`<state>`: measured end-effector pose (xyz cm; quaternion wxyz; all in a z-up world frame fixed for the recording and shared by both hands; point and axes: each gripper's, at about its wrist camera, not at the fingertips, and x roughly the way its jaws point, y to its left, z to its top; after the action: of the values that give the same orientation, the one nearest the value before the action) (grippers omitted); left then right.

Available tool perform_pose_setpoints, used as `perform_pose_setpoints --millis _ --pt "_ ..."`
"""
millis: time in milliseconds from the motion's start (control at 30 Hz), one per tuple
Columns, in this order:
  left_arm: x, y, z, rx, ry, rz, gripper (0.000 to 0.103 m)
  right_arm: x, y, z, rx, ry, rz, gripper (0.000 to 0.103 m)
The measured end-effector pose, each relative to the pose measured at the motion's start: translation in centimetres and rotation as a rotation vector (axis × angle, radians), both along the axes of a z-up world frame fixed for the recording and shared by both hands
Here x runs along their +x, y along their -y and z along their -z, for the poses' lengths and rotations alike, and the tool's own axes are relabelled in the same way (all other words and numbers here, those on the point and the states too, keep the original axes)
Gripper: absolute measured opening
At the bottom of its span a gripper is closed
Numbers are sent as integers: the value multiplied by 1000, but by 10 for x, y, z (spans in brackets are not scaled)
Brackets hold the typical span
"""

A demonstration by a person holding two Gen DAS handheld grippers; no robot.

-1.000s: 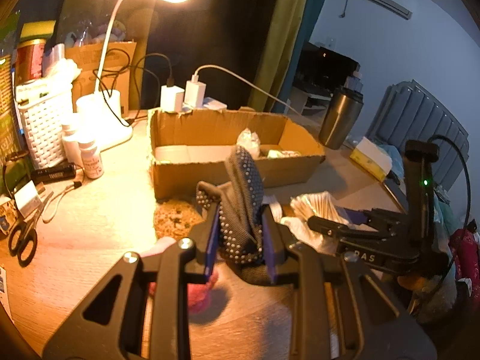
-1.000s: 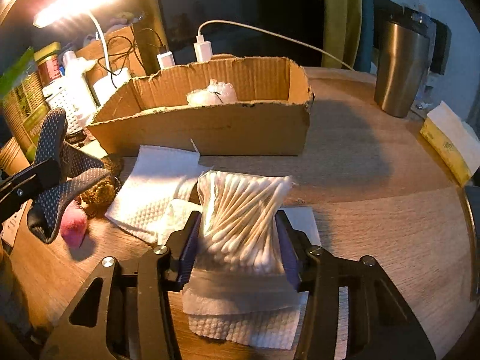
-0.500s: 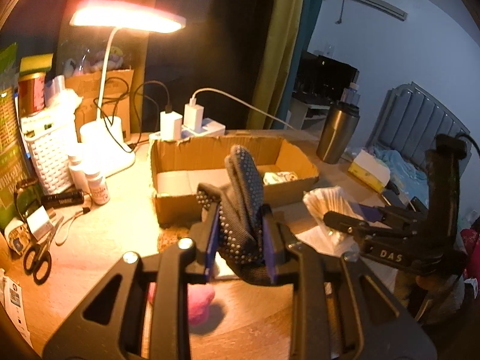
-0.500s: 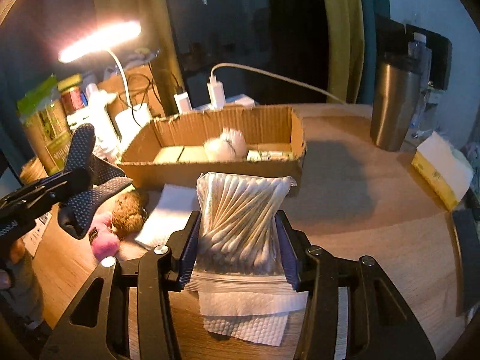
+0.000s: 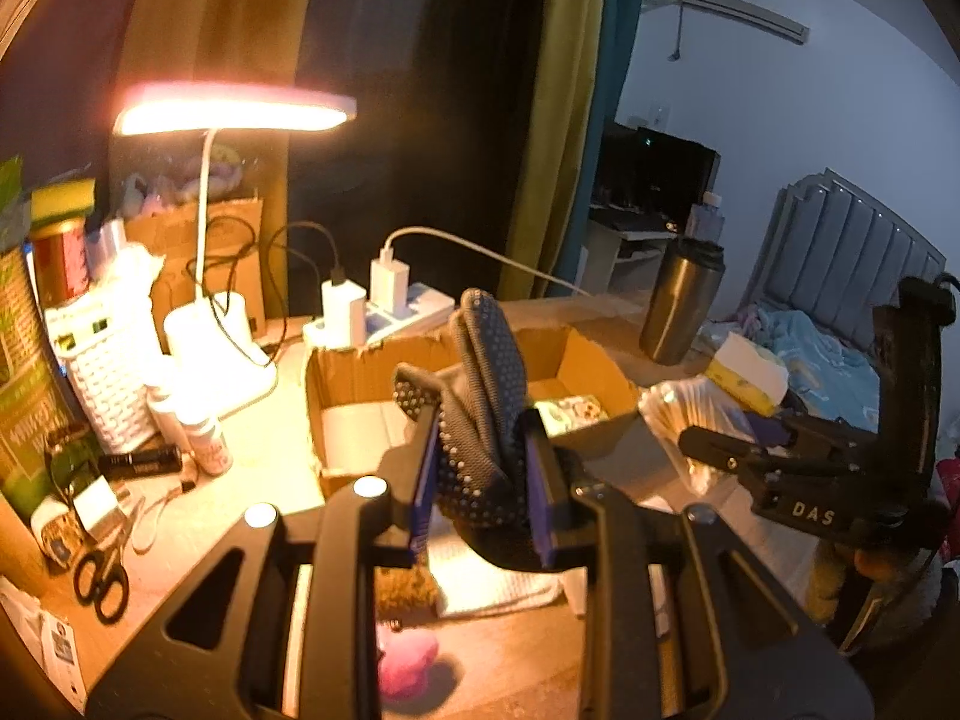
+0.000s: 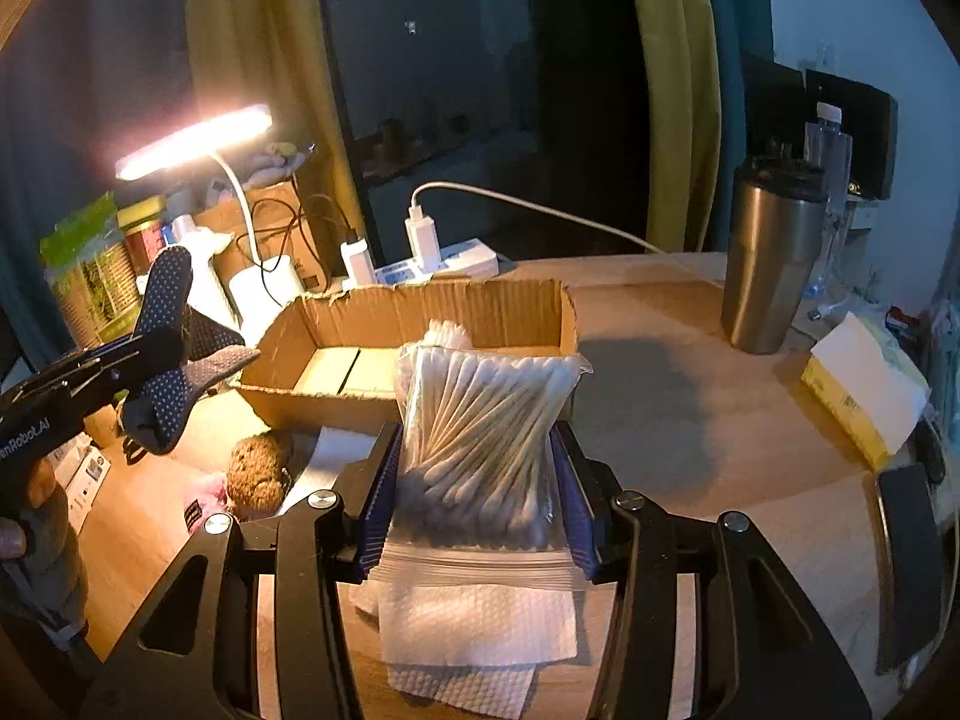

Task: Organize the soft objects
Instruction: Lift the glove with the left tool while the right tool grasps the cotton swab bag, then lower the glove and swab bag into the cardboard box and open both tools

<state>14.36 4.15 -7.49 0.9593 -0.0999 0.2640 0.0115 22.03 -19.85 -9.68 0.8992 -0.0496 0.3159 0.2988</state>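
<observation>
The left claw (image 5: pixel 480 474) grips a dotted grey glove (image 5: pixel 486 396), held above the worktop (image 6: pixel 690 420) before the cardboard box (image 6: pixel 420 312). The right claw (image 6: pixel 477 498) clamps a bag of cotton swabs (image 6: pixel 480 420) aloft over paper towels (image 6: pixel 480 630).

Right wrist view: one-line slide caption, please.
Right gripper clamps a bag of cotton swabs above paper towels, facing the cardboard box.

A home bedroom: a bed (image 5: pixel 828 354) with padded headboard (image 5: pixel 840 240), curtains (image 6: pixel 672 90) and a lamp-lit desk (image 6: pixel 660 372).
</observation>
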Motion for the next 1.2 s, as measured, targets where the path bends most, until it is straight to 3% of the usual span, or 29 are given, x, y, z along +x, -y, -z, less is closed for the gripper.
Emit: perform_pose_setpoints --millis 533,900,1200 --pt "32 5 -14 24 35 6 27 17 12 -18 23 40 21 51" --pt "70 -9 12 6 -17 -4 27 30 12 -16 4 33 49 51" --pt "98 -16 41 -61 -71 5 29 47 2 -14 -40 25 50 51"
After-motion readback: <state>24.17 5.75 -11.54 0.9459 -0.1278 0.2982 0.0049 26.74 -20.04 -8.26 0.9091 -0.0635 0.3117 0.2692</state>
